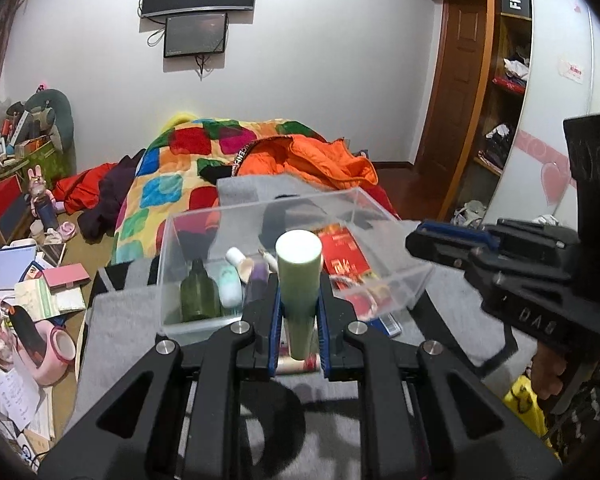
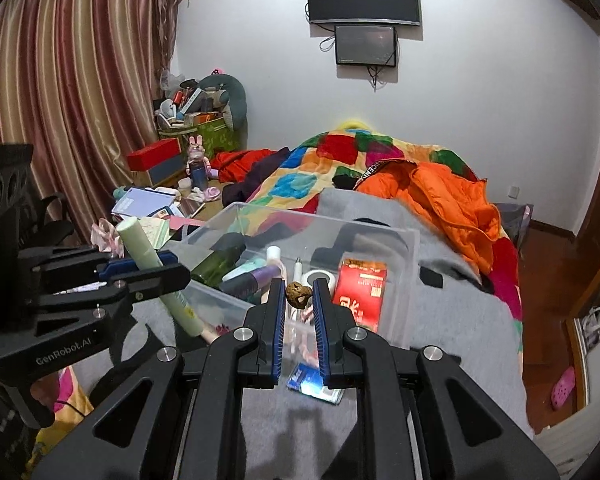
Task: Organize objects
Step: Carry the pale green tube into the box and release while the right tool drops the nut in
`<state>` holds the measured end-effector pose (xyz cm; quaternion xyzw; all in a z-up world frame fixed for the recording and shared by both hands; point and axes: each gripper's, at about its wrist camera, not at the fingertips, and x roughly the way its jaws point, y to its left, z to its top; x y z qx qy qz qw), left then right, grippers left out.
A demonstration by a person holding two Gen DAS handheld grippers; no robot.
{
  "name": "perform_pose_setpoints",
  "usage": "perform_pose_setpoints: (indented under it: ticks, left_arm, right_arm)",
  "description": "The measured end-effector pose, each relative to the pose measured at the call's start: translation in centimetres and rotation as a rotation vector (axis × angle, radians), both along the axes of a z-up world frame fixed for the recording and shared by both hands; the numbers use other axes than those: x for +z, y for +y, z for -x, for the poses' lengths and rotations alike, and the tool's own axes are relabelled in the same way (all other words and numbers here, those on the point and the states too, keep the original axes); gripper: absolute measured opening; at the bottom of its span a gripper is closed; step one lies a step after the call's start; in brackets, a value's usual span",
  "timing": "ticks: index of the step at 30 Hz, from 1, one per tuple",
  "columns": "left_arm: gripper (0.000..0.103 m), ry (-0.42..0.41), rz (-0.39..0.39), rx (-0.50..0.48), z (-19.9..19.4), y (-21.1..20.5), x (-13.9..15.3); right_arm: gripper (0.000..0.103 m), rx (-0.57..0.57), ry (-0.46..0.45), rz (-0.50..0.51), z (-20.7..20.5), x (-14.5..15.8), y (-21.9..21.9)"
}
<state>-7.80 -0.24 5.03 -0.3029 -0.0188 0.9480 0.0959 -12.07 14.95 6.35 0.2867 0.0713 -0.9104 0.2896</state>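
My left gripper [image 1: 299, 312] is shut on a pale green tube [image 1: 299, 276] with a white cap, held upright just in front of a clear plastic box [image 1: 260, 203]. The box holds a dark green bottle [image 1: 198, 292], a teal tube [image 1: 230, 288], a purple tube [image 1: 258, 280] and a red packet [image 1: 344, 258]. My right gripper [image 2: 298, 288] is shut on a small brown walnut-like thing [image 2: 299, 295], over the near side of the box [image 2: 332, 220]. In the right wrist view the left gripper [image 2: 172, 266] with the tube [image 2: 140, 244] sits at the left.
The box rests on a grey blanket [image 2: 440, 312] on a bed with a patchwork quilt [image 2: 300, 184] and an orange jacket [image 2: 448, 196]. A blue-white pack [image 2: 314, 384] lies near the box. Books and clutter [image 1: 32, 280] fill the left; a wardrobe [image 1: 508, 80] stands right.
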Motion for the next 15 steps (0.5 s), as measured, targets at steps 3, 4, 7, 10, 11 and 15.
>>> perform_pose_setpoints:
  ticks: [3,4,7,10,11,15]
  left_arm:
    - [0.015,0.006,-0.001,0.007,0.9,-0.1,0.2]
    - [0.015,0.004,-0.003,0.008,1.2,-0.1,0.2]
    - [0.015,-0.008,-0.019,0.008,2.3,-0.3,0.1]
    - [0.015,-0.019,-0.024,0.012,3.4,-0.4,-0.1]
    - [0.015,-0.022,-0.024,0.013,3.7,-0.4,-0.3]
    - [0.015,-0.037,-0.017,0.014,4.9,-0.2,-0.8]
  right_arm:
    - [0.012,0.006,-0.007,-0.001,0.7,-0.2,-0.5]
    - [0.012,0.005,-0.009,-0.003,1.0,-0.4,-0.7]
    - [0.012,0.003,-0.025,-0.001,1.8,-0.8,-1.1]
    - [0.012,-0.006,-0.039,0.006,2.8,-1.1,-1.1]
    - [0.012,-0.01,-0.043,0.008,3.1,-1.2,-1.1]
    - [0.012,-0.026,-0.064,0.012,4.4,-1.8,-1.0]
